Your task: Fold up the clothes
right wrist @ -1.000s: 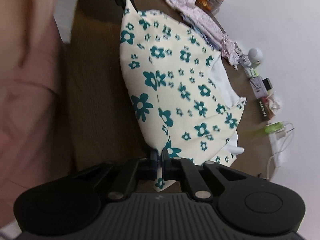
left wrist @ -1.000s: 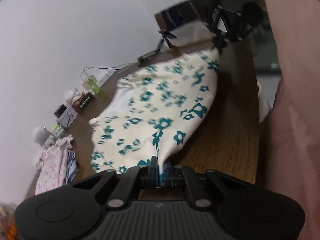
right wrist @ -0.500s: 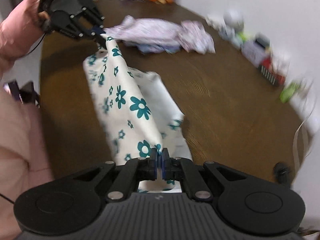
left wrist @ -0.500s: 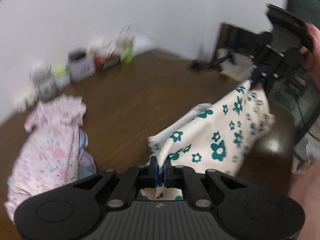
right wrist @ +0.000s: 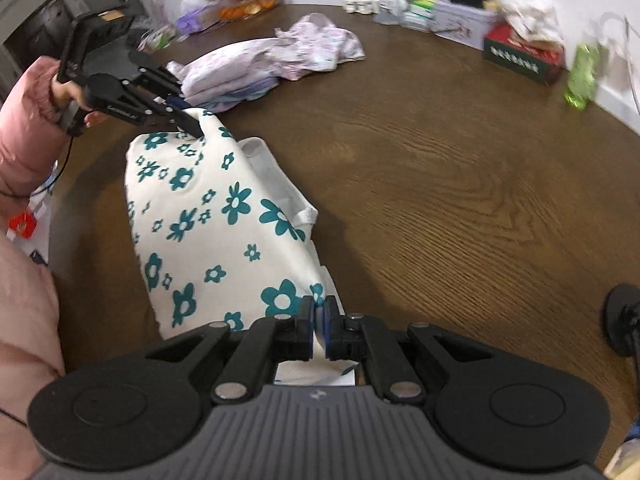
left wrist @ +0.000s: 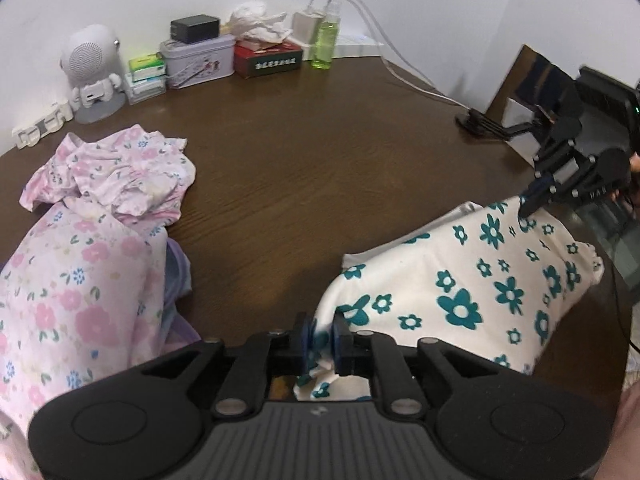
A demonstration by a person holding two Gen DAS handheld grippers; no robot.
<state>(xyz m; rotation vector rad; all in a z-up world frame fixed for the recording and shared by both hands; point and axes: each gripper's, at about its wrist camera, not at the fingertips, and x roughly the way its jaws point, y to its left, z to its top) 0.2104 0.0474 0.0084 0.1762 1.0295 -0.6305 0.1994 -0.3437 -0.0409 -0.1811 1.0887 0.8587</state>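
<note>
A cream garment with teal flowers (left wrist: 472,292) hangs stretched between my two grippers over the near edge of the brown table (left wrist: 304,168). My left gripper (left wrist: 320,338) is shut on one corner of it. My right gripper (right wrist: 319,322) is shut on the other corner; it also shows at the right of the left wrist view (left wrist: 528,206). The garment (right wrist: 208,232) sags in the middle onto the table. My left gripper appears in the right wrist view (right wrist: 192,126), pinching the far corner.
A heap of pink floral clothes (left wrist: 88,232) lies on the table's left side. Along the back wall stand a white robot-shaped speaker (left wrist: 94,68), tins and boxes (left wrist: 200,60), a green bottle (left wrist: 326,44) and a charger cable (left wrist: 404,68). A black stand (left wrist: 484,126) sits at right.
Both grippers swung round with the floral garment and lowered it toward the table's near edge. The views now face the back wall. Both grips held.
</note>
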